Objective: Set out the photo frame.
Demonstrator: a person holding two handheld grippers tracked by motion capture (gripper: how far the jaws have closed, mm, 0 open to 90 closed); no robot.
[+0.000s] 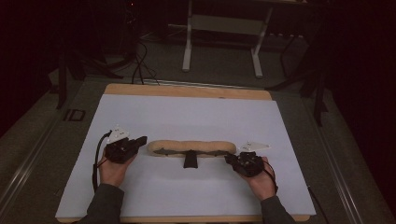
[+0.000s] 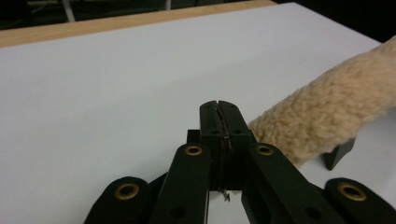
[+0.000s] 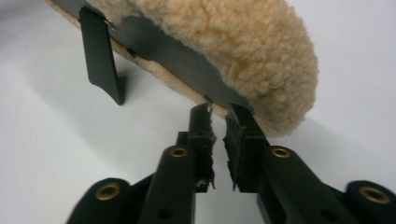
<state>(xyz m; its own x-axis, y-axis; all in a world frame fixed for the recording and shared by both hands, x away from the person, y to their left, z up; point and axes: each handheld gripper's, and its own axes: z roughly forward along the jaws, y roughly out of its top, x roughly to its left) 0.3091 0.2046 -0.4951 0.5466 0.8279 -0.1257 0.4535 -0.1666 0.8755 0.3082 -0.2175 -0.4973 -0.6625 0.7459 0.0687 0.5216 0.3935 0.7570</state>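
Here the white table carries a long fleece pad at its middle, lying crosswise. The left gripper, jaws together on nothing, sits just beside one end; the right gripper, jaws slightly apart, touches the dark strap at the other.

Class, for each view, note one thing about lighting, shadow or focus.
High view: dim, dark surroundings, only the white sheet bright. Left gripper view: even light, fleece pad fairly sharp. Right gripper view: the strap casts a soft shadow; near tongs slightly blurred.
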